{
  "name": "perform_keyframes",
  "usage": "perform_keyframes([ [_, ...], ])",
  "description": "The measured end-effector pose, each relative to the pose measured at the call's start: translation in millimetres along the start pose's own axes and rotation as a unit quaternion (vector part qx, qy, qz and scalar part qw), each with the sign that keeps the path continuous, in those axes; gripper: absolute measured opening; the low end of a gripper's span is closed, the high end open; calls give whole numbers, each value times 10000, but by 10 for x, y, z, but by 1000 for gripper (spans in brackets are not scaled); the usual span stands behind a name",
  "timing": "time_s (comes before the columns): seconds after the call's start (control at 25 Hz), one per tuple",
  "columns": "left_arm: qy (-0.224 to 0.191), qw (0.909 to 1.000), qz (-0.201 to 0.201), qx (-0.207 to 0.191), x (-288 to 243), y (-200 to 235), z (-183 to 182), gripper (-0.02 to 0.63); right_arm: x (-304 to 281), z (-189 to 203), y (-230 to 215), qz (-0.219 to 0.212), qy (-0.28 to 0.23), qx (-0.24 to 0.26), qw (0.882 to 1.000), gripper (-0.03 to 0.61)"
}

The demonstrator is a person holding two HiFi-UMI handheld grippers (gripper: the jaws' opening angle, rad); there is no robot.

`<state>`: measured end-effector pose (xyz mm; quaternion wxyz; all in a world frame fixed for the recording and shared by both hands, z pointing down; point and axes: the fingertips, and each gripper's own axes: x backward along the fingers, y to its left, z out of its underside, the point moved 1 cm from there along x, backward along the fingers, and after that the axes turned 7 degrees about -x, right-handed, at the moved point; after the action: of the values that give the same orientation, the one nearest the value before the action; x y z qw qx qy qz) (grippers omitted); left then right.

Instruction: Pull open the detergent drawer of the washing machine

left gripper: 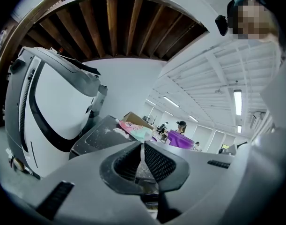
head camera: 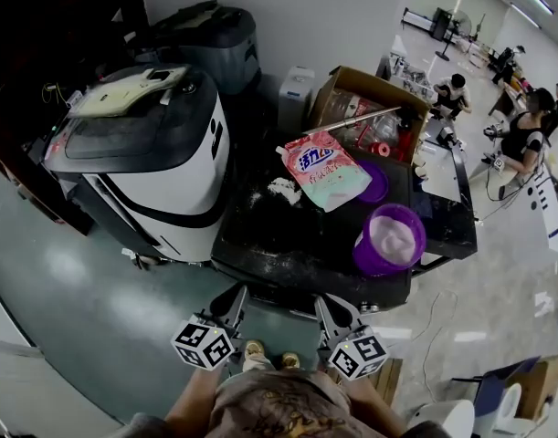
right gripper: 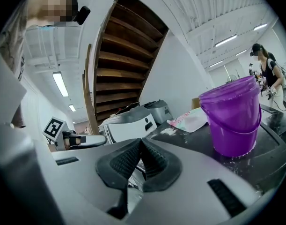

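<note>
The dark-topped washing machine [head camera: 288, 235] carries a purple bucket [head camera: 389, 238] on its right side and a pink detergent bag [head camera: 324, 170] further back; its drawer shows in no view. Just before its front edge hover the left gripper [head camera: 238, 292] and the right gripper [head camera: 322, 301], both closed and empty.

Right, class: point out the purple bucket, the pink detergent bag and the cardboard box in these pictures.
purple bucket [right gripper: 232, 128]: right gripper view, on its outer wall.
pink detergent bag [head camera: 322, 170]: head view, on its printed front.
cardboard box [head camera: 379, 87]: head view, on its far wall's top edge.
</note>
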<state>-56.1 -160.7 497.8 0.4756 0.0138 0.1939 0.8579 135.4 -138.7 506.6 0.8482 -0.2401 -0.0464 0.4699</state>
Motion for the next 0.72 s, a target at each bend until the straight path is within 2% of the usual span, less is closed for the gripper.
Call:
perform_keyframes([
  [0.12,14,9998,-32,171,5,79,34,27,-24,22,16,19,24,-19,10000,3],
  [0.2,40,9996,-22,278,5,116,69,66,-34,42,18,31,31,-32,10000,3],
  [0.4,36,9979,151,631,-14,151,156,119,-41,75,13,81,46,-65,9999,3],
  [0.72,1,9863,762,1461,-81,114,253,303,-23,87,11,162,49,-62,9998,2],
])
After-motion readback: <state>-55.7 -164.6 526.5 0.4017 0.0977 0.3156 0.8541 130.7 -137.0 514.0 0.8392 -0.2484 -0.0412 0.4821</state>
